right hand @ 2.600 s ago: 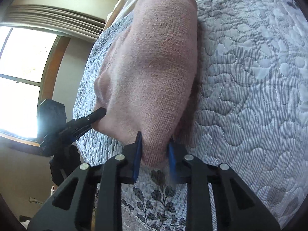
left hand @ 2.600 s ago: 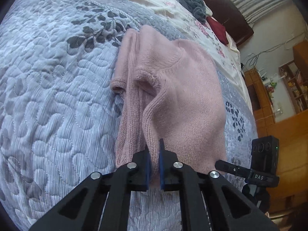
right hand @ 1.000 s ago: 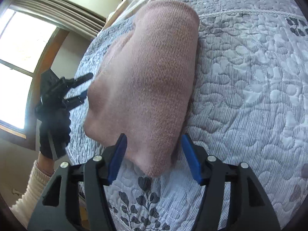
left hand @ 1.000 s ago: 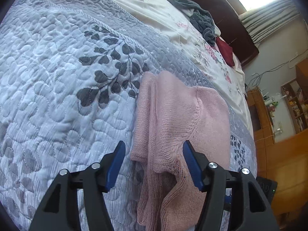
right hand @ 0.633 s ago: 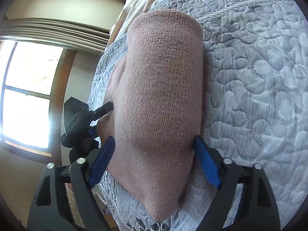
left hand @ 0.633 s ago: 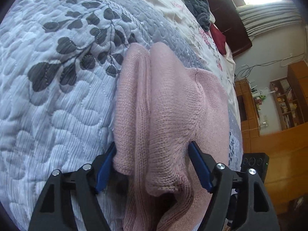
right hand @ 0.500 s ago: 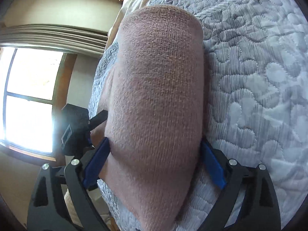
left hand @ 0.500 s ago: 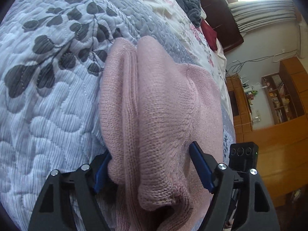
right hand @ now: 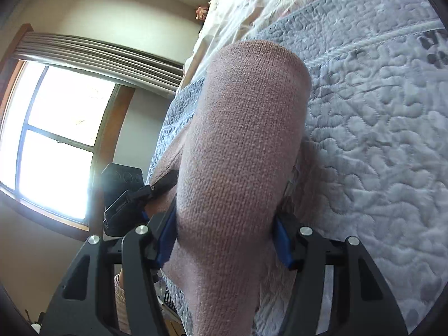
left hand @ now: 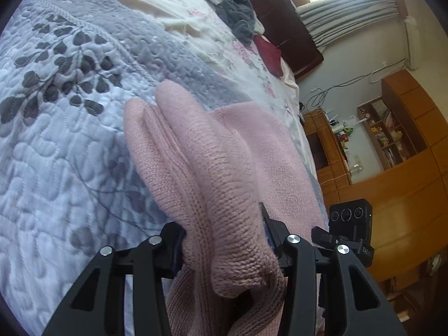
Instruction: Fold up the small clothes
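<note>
Already part-folded: pink sweater (left hand: 212, 168) lay doubled at frame centre on quilt (left hand: 56, 128); left gripper (left hand: 224, 240) and right gripper (right hand: 224, 238) each straddled a bunched end, half-open, clamping unclear; final fold remained

Bare quilt (left hand: 56, 145) lies open left of the sweater (left hand: 212, 168); clothes pile (left hand: 235, 14) crowds the far bed end.

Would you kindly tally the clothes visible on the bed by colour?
Pink: 1, the pink knitted sweater held between the fingers of both the left gripper and the right gripper.
Dark grey: 1, the grey garment, heaped.
Dark red: 1, the red garment.
Total: 3
</note>
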A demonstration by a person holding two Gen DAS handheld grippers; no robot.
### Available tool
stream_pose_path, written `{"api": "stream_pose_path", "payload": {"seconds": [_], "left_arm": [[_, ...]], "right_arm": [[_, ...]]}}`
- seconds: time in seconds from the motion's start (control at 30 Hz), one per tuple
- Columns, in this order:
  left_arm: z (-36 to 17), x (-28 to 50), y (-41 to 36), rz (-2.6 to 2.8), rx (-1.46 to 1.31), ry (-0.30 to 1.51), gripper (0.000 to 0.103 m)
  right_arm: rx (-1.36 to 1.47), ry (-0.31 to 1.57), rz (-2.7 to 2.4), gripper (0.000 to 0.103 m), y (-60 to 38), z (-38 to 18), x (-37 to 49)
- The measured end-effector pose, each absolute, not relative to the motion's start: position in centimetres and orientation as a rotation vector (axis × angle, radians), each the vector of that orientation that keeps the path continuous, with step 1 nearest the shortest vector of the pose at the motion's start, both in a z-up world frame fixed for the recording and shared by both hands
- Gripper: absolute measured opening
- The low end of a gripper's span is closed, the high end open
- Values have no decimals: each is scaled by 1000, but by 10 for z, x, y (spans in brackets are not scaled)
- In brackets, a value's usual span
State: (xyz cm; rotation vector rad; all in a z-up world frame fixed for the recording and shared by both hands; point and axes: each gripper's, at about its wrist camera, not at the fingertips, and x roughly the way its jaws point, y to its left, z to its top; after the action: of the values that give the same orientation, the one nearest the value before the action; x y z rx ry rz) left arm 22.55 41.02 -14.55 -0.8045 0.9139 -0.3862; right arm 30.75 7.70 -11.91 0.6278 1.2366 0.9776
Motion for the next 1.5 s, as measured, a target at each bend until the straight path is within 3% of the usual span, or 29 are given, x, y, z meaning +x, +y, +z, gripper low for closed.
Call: {"api": "stream_pose_path", "payload": {"seconds": [0.27,0.5,0.63,0.87,1.17,1.43,1.5], "left_arm": [[-129,189,298,-511,-787,907,45],[-201,176,259,-441,-808,1066,44],[-221,169,267,-416,-828,1074,52],[-183,155,258,-268,-643,1110,58],[-143,78,229,-217,-460,1062,61],[-171,65,229,-130,-419,1140,60],[-181,63,234,-122,-431,1156,63]], "right_arm": [[617,1226,915,58,-52,-87,255],[641,1343,766,59,-107,-161,218],[686,1302,772,63,-109,-178,203],[614,1310,719,74,-104,-160,189],[561,1334,735,74,-120,-153,126],[583,1352,727,34,-128,-165,110],[573,1368,708,33,-141,-174,102]]}}
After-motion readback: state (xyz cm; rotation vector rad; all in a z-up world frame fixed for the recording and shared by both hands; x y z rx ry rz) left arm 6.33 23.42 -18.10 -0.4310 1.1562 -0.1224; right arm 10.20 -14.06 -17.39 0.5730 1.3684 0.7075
